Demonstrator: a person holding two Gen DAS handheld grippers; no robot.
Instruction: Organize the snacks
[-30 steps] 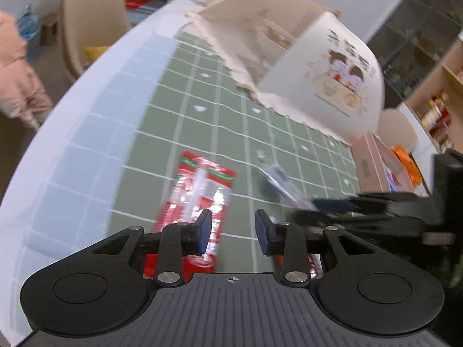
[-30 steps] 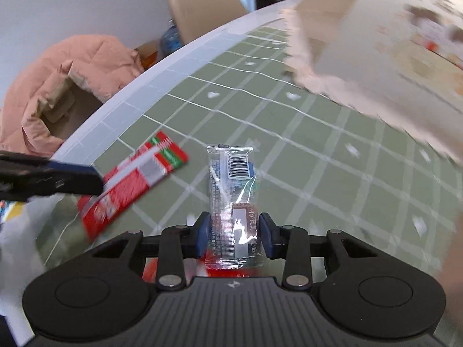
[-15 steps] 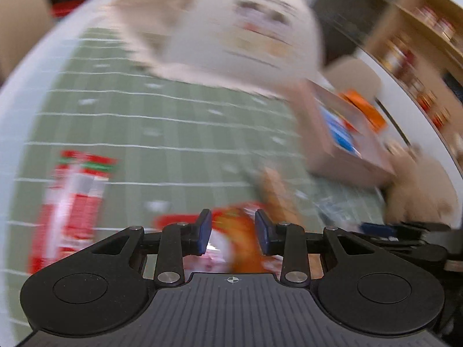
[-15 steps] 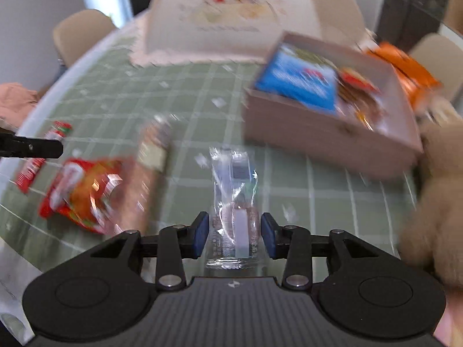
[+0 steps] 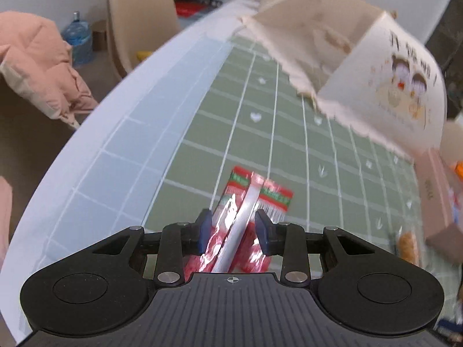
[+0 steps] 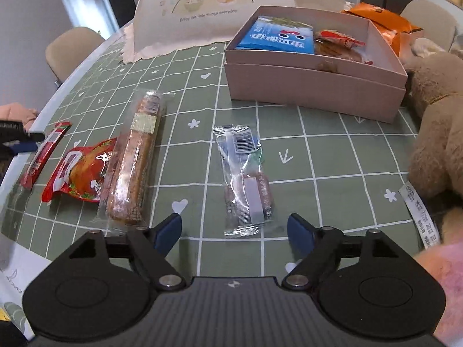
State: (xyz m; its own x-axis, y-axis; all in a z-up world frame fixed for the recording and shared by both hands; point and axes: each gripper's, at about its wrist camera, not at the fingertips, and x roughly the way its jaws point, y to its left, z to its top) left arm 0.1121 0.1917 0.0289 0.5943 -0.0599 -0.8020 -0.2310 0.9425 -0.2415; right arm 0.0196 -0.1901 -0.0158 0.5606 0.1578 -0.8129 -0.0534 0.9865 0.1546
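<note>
Four snack packets lying on the green checked tablecloth (image 6: 332, 150), seen from the right wrist. Right gripper (image 6: 235, 232) spread wide, jaws just opened, hovering over the near end of a clear wrapped snack (image 6: 244, 182) flat on the cloth, pads clear of it on both sides. Off to the left, a long brown pastry in clear wrap (image 6: 136, 159), touching a red chicken-print pouch (image 6: 79, 173) beside it, then a narrow red sachet (image 6: 43, 156) near the table edge. Beyond the clear snack, an open pink box (image 6: 315, 84) holding a blue packet (image 6: 276, 37) and red-orange wrappers (image 6: 338, 43). Behind it an orange bag (image 6: 382, 20); a tan plush toy (image 6: 437, 110) against the box's right side. Cream food cover (image 6: 208, 8) with a cartoon print at the back.

Left gripper (image 5: 233, 231) narrowly parted, straddling the red sachet (image 5: 246, 217); hard to tell through the blur whether pinching it or merely over it. Pink jacket (image 5: 37, 66) on a seat past the table edge.
</note>
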